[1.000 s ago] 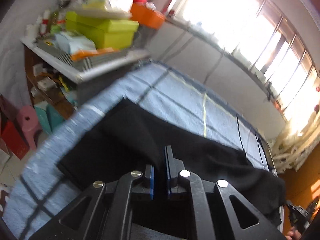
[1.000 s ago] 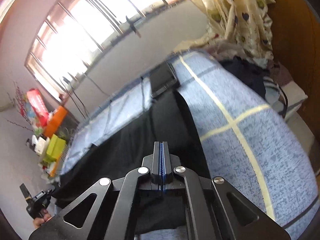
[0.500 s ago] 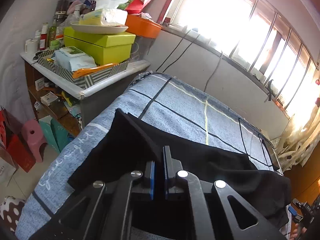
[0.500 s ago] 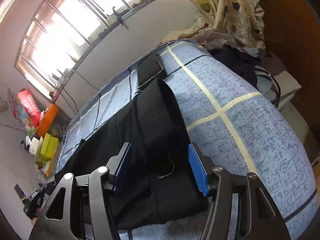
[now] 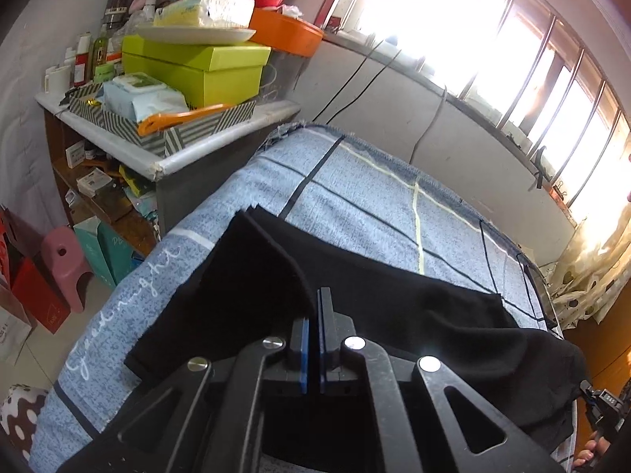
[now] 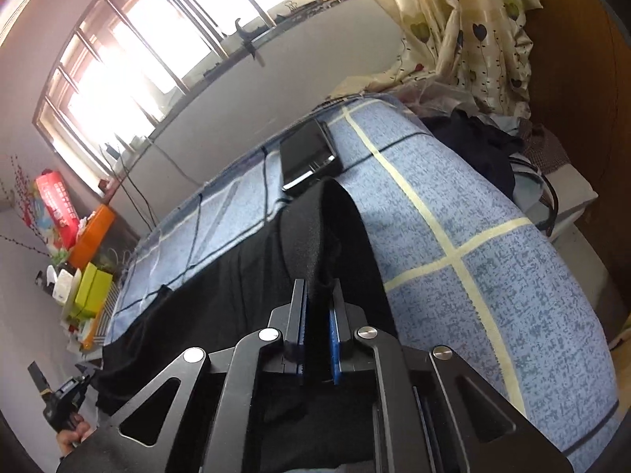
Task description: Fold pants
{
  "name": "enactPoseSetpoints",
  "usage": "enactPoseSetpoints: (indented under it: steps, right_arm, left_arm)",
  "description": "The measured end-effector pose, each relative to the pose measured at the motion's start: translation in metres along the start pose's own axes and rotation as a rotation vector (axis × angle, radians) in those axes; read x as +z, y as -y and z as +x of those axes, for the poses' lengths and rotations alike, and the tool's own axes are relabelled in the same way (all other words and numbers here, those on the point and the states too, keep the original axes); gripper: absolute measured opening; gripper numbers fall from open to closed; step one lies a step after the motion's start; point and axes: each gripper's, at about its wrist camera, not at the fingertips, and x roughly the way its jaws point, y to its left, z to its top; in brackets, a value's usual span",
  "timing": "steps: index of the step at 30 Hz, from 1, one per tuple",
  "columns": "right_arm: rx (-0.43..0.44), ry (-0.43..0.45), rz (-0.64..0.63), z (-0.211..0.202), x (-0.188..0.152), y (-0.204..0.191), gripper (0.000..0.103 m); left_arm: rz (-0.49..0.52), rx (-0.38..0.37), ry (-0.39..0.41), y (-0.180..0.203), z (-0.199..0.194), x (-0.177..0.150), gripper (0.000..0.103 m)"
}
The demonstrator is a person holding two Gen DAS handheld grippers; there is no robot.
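A bed (image 5: 366,213) covered in a blue blanket with yellow and dark grid lines filled most of both views, running along the wall under a wide window (image 6: 130,63). The black pants (image 5: 244,287) lay stretched lengthwise across the bed's near half, their hem end toward the bed's left edge and their other end toward the right edge. In the left wrist view a fold of the cloth rose in a ridge up to the gripper. In the right wrist view the pants (image 6: 221,295) showed a raised band of fabric running from the gripper toward the far edge of the bed.

Beside the bed's left edge stood a cluttered white shelf (image 5: 165,157), carrying a green box (image 5: 205,67), a white plate (image 5: 197,33) with tissues and an orange tub (image 5: 288,31). A yellow flowered curtain (image 6: 465,27) hung past the bed's right far corner, above a heap of dark clothes (image 6: 485,146).

A dark phone (image 6: 307,153) lay at the bed's far edge, just beyond the tip of the raised band.

The left gripper (image 5: 315,315) was clenched, its blue pads nearly together at the base of the cloth ridge; whether fabric sat between them could not be told. The right gripper (image 6: 317,311) was pinched onto the raised band of the pants, black cloth filling the gap between its pads.
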Motion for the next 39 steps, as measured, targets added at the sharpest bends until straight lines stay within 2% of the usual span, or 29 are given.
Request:
enactPoseSetpoints:
  steps: [5,8,10,13,15,16,17,19,22,25,27,29,31,34,37,39]
  right_arm:
    - [0.068,0.048,0.017,-0.04,0.002,-0.016,0.009]
    - [0.068,0.062,0.023,-0.056,-0.008,-0.015,0.008]
    - [0.039,0.039,0.022,-0.053,-0.019,-0.008,0.008]
    - [-0.029,-0.072,0.057,-0.026,-0.039,0.022,0.009]
    - [-0.026,-0.085,0.057,-0.021,-0.045,0.031,0.011]
    - [-0.015,-0.08,0.063,-0.024,-0.045,0.034,0.012]
    - [-0.005,-0.073,0.071,-0.026,-0.043,0.034,0.019]
    - [-0.05,-0.05,0.041,-0.033,-0.04,0.029,0.023]
    - [-0.164,0.025,-0.058,-0.05,-0.035,0.017,0.023]
    - [-0.177,0.088,-0.112,-0.062,-0.03,0.004,0.023]
    - [-0.162,0.096,-0.19,-0.06,-0.031,-0.016,0.027]
    - [-0.133,0.071,-0.267,-0.048,-0.034,-0.035,0.042]
    - [-0.098,0.024,-0.327,-0.03,-0.038,-0.052,0.043]
    - [-0.055,-0.047,-0.427,0.004,-0.043,-0.077,0.043]
    - [-0.061,-0.093,-0.499,0.039,-0.038,-0.09,0.042]
    - [-0.108,-0.089,-0.52,0.059,-0.027,-0.092,0.042]
  left_arm:
    - [-0.015,-0.051,0.043,-0.003,-0.025,0.008,0.004]
    - [-0.015,-0.056,0.065,-0.007,-0.037,0.008,0.004]
    - [-0.014,-0.055,0.049,-0.013,-0.034,0.002,0.004]
    - [-0.021,-0.029,-0.026,-0.023,-0.016,-0.014,0.004]
    - [-0.02,-0.013,-0.059,-0.028,-0.008,-0.023,0.004]
    - [-0.025,-0.012,-0.076,-0.031,-0.006,-0.026,0.004]
    - [-0.03,-0.014,-0.09,-0.034,-0.006,-0.028,0.005]
    - [-0.035,-0.019,-0.097,-0.039,-0.01,-0.029,0.005]
    - [-0.033,0.014,-0.07,-0.045,-0.023,-0.028,0.009]
    - [-0.033,0.056,-0.037,-0.05,-0.035,-0.024,0.009]
    - [-0.007,0.093,-0.01,-0.047,-0.04,-0.021,0.009]
    - [0.018,0.107,0.023,-0.037,-0.045,-0.017,0.009]
    - [0.049,0.076,0.037,-0.023,-0.045,-0.013,0.009]
    - [0.138,0.0,0.011,0.015,-0.032,-0.012,0.009]
    - [0.25,-0.068,-0.04,0.059,-0.01,-0.013,0.009]
    - [0.323,-0.095,-0.069,0.09,0.007,-0.013,0.009]
